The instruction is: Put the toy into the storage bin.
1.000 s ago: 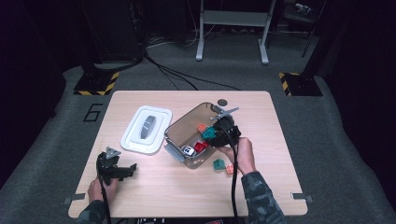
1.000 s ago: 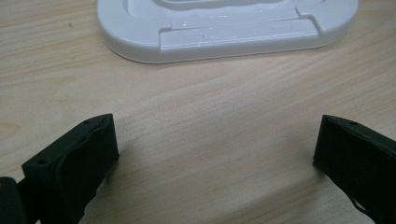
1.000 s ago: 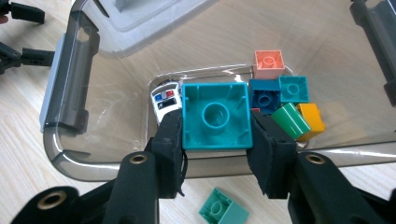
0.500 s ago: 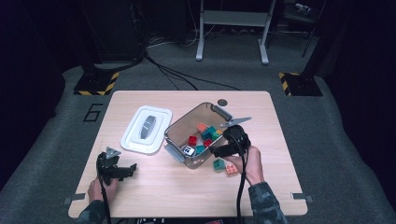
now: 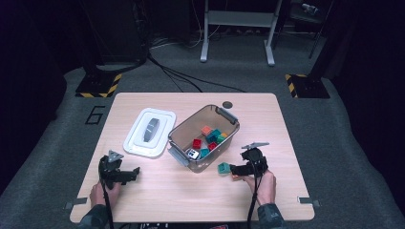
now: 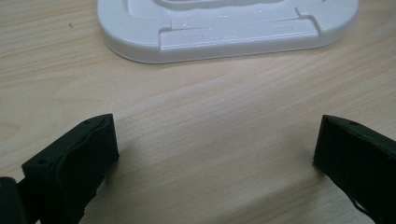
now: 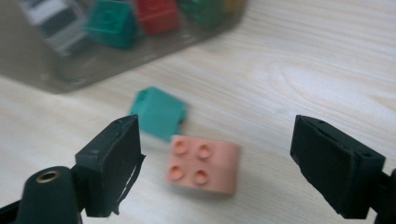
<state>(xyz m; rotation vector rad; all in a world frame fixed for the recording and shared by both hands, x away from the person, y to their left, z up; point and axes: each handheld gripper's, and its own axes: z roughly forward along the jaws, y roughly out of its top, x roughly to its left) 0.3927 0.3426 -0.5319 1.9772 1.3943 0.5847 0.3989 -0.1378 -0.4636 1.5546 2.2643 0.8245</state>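
A clear brown bin [image 5: 228, 119] in the middle of the table holds several coloured bricks. Just in front of its right corner lie a teal brick [image 5: 223, 167] and a pink brick [image 5: 236, 177]. My right gripper [image 5: 235, 169] is low over them and open. In the right gripper view the pink brick [image 7: 204, 163] lies between the jaws of the right gripper [image 7: 217, 149], touching neither, with the teal brick [image 7: 159, 112] just beyond it. My left gripper [image 5: 135, 172] rests open at the front left, nothing between its jaws. The left gripper [image 6: 215, 144] faces bare wood.
The bin's white lid [image 5: 149, 131] lies flat left of the bin; its near edge shows in the left gripper view as the lid [image 6: 224, 28]. A small dark hole [image 5: 227, 104] sits near the table's far edge. Bare wood spreads along the front.
My right gripper has drawn back from above the bin toward the person and come down over the two loose bricks. The left gripper has not moved.
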